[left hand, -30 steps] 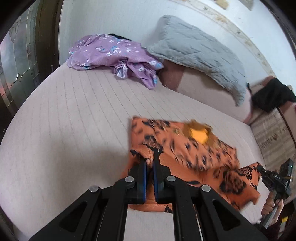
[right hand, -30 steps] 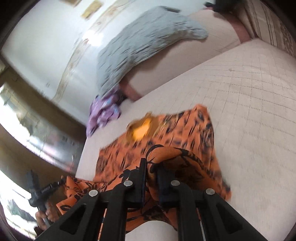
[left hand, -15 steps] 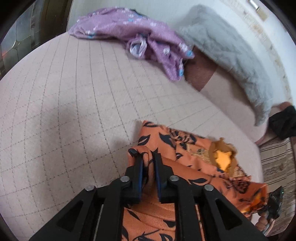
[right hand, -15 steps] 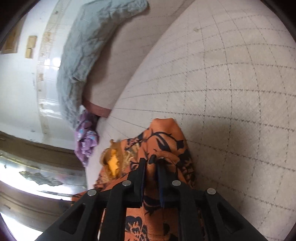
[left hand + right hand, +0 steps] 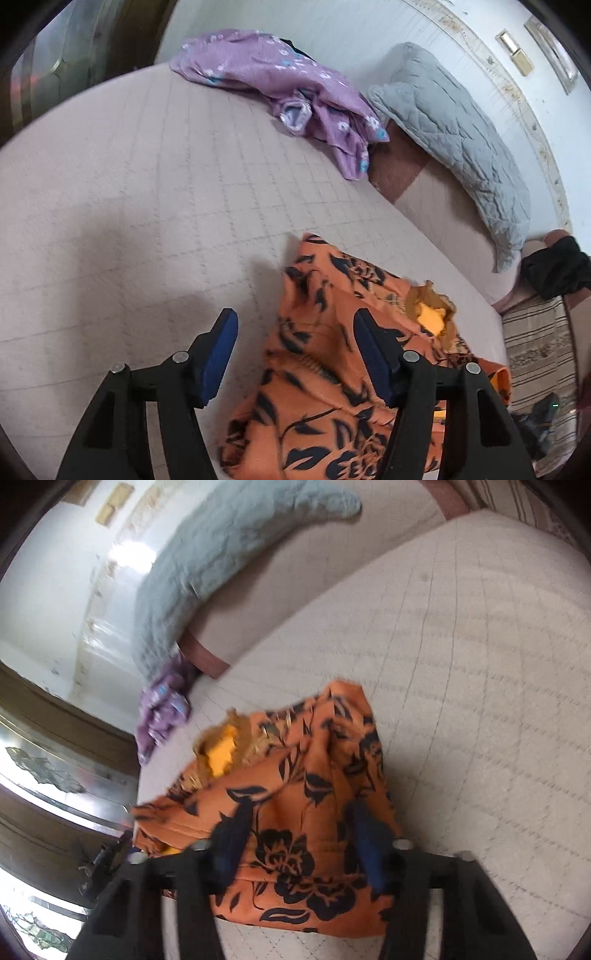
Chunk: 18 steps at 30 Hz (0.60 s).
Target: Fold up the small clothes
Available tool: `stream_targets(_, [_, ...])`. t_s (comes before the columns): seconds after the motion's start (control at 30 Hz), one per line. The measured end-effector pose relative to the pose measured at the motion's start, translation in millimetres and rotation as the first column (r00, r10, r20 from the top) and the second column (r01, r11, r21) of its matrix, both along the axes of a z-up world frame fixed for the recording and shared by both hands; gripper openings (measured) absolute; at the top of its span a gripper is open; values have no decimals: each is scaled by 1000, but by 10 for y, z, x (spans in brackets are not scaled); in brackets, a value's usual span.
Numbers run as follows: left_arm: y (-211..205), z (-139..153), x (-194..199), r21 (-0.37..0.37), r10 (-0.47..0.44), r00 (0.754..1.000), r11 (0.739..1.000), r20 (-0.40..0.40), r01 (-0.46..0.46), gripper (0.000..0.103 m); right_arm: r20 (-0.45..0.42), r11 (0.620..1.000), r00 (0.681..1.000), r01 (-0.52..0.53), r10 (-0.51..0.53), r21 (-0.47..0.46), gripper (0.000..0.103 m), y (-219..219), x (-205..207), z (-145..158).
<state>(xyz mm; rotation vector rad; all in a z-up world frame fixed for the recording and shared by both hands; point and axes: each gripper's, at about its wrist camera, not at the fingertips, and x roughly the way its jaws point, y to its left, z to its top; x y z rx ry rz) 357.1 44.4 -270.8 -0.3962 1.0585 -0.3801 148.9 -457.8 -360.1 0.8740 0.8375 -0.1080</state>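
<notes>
I see no containers here. The orange dress (image 5: 332, 369) lies folded on the bed (image 5: 147, 221), toward its near edge. My left gripper (image 5: 295, 354) has just released it, jaws spreading; the right gripper (image 5: 299, 842) likewise, cloth lying loose between both.

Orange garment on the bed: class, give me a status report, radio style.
Left hand-held gripper and right hand-held gripper open, jaws just opening, cloth released. Orange garment lies folded over on the bed. Purple garment well clear; nothing in the way.
</notes>
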Motion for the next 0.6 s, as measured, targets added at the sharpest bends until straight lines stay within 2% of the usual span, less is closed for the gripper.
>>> stream_targets(0.07, [-64,-13,13,-51,-28,1000,998,-7,28,64,-56,999,998,-19,17,-39,42,86,86,-50])
stream_targets(0.13, [-86,-36,48,-86,-40,999,996,-22,38,61,-78,996,996,-47,41,-78,42,156,121,-40])
stream_targets(0.27, [-133,-113,87,-45,-61,995,997,-76,58,35,-106,992,992,-78,68,-100,42,212,168,-31])
stream_targets(0.3, [-134,-123,95,-36,-65,994,997,-84,62,28,-114,989,991,-90,76,-121,38,232,178,-37])
stream_targets(0.43, [-130,-72,129,-61,-88,993,995,-74,83,17,-140,969,986,-122,93,-213,15,307,217,-5])
stream_targets(0.53, [-148,38,164,-96,-115,993,989,-35,111,14,-113,961,987,-140,116,-240,10,282,206,117])
stream_targets(0.6, [-159,112,225,-133,-119,993,984,-8,117,13,-71,966,991,-124,110,-226,10,210,224,229])
